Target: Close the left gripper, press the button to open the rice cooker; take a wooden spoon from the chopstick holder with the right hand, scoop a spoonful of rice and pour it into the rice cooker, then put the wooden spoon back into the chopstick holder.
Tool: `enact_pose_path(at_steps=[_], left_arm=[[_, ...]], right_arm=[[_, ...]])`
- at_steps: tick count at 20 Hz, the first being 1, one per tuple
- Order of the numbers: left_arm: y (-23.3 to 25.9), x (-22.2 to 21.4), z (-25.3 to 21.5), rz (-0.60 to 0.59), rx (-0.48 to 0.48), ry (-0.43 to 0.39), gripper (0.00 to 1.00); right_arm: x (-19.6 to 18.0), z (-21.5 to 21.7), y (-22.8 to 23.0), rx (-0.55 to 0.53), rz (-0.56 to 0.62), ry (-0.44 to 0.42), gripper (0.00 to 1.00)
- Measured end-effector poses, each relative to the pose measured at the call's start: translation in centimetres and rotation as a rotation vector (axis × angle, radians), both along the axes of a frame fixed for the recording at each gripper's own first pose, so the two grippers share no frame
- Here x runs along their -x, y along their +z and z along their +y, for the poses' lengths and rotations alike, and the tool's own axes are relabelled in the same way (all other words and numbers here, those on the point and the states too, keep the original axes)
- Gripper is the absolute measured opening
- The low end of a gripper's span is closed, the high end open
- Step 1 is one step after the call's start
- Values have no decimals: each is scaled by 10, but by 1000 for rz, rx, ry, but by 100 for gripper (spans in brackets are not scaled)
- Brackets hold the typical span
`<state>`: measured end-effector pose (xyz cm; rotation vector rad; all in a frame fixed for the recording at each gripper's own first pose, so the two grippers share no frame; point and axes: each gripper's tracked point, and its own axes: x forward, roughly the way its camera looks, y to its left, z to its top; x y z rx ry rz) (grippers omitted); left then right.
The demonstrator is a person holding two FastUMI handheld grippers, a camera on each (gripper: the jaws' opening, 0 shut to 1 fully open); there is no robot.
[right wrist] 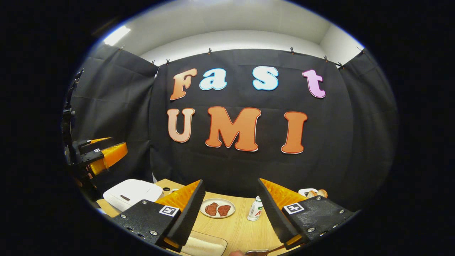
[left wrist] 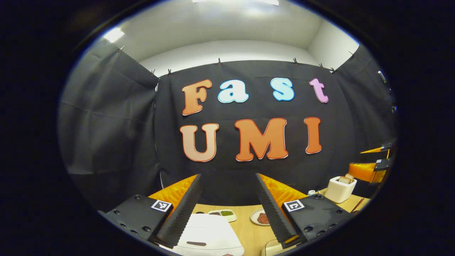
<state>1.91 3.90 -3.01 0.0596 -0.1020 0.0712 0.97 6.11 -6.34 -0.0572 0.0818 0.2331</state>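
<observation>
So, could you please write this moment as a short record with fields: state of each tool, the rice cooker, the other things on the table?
left tool: open, holding nothing, above the rice cooker
right tool: open, holding nothing
rice cooker: white, lid closed, on the wooden table
chopstick holder: white, upright, near the table's far right side in the left gripper view
plate: two brown pieces on it
small bottle: upright, beside the plate
task progress: not yet started

Black finger mounts on the left gripper (left wrist: 229, 209) and right gripper (right wrist: 231, 213) are studded with screws, and each is marked with a square black-and-white tag; ridged finger faces are seen.
</observation>
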Motion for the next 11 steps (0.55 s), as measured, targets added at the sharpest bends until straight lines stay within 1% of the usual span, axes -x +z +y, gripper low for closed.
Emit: enact_pose_path(at_steps=[6,11], left_arm=[[-14,1,-4,41,6,17,99],[-9,2,-9,38,-27,0,99]], right_arm=[[6,2,-3,-53,-21,-4,91],[4,-1,0,-42,-28,-12,92]])
